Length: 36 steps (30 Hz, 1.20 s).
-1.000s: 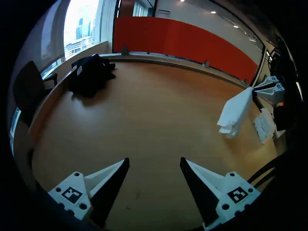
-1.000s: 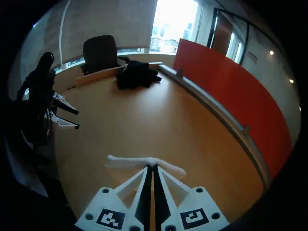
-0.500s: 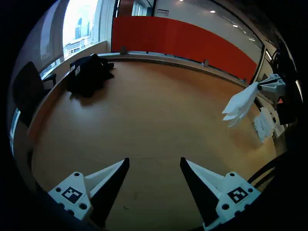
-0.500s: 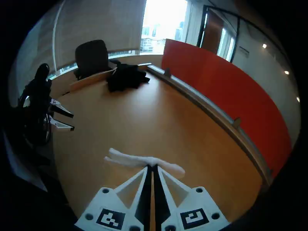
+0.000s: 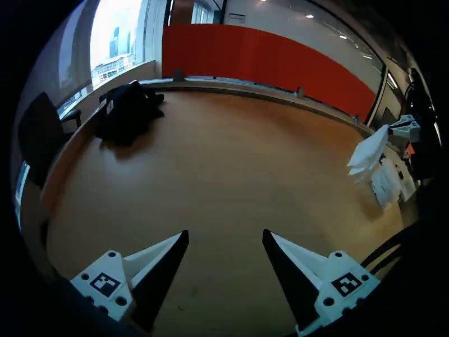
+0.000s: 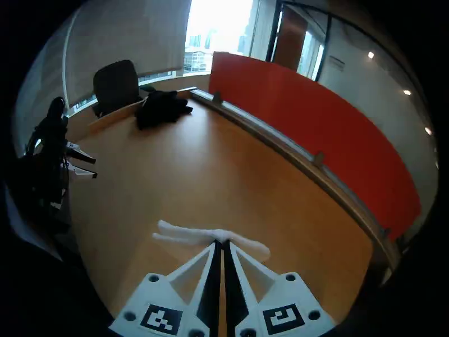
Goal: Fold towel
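A broad wooden counter [image 5: 224, 163] with a smooth, pale-brown top curves round at its near edge. A crumpled black bundle [image 5: 123, 112] lies at its far corner beside the window. A flat white piece [image 5: 386, 185], too small to identify, rests near the right edge. In the right gripper view, the counter [image 6: 213, 180] carries the black bundle [image 6: 161, 106] at its far end.

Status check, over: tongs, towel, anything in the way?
Right tongs shut on white towel, held up over the wooden table. Left tongs open, empty. Black clothing at far corner, well clear.
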Available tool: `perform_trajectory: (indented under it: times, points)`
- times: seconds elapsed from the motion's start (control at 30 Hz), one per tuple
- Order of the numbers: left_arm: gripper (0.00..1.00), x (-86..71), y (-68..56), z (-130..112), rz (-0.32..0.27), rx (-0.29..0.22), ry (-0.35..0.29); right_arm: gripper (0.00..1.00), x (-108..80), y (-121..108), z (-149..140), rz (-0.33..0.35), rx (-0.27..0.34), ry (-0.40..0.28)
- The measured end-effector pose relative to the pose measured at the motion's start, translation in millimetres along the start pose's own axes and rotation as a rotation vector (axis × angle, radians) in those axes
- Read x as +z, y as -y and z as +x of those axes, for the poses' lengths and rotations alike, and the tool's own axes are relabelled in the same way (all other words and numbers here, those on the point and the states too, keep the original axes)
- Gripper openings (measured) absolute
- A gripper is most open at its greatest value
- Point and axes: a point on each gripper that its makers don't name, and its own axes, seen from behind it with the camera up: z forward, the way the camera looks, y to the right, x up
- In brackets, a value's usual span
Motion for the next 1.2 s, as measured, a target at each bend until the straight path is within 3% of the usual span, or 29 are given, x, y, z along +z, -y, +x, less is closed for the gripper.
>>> perform_trajectory:
  times: [0.7,1.2]
  points:
    - [0.98,5.8,-15.4,4.8,0.013,0.02,0.019,0.03,-62.0,-127.1,-36.6,-0.153,0.067,0.036]
    - [0.98,6.7,-26.2,12.2,0.02,0.039,0.019,0.03,-92.3,-188.4,-56.9,-0.233,0.094,0.061]
